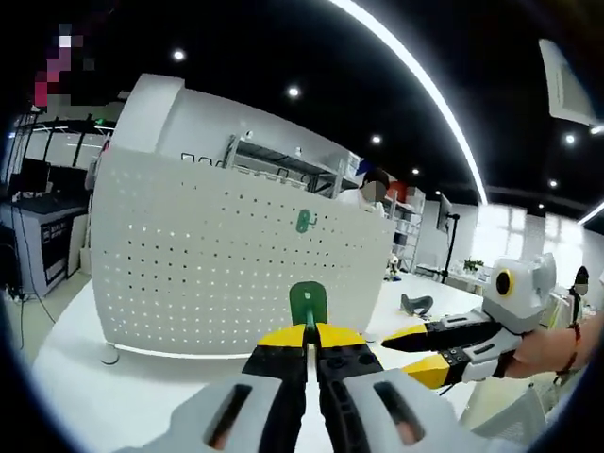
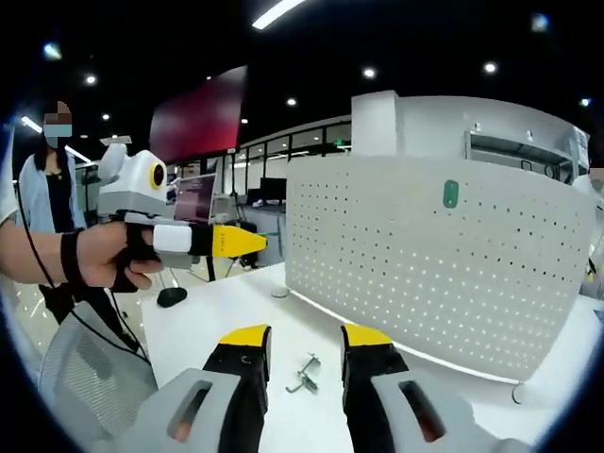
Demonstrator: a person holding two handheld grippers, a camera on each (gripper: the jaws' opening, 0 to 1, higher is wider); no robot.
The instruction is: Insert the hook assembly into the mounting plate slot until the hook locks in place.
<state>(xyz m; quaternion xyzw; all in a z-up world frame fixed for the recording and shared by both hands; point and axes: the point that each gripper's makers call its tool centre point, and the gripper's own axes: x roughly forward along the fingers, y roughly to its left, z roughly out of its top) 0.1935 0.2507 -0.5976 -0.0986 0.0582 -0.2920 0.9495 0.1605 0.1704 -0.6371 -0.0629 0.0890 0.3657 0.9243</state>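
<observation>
My left gripper (image 1: 310,342) is clamped on a green hook plate (image 1: 308,304), which sticks up at 12 o'clock from the tips. Beyond it stands the white pegboard (image 1: 208,264) with a second green hook (image 1: 303,222) mounted at 12. My right gripper (image 2: 306,338) is open and holds nothing; a small metal hook (image 2: 304,374) lies on the white counter (image 2: 217,316) between its jaws. Same pegboard at 1 o'clock. Office room, ceiling lights; a person (image 2: 42,179) stands at 10 o'clock.
</observation>
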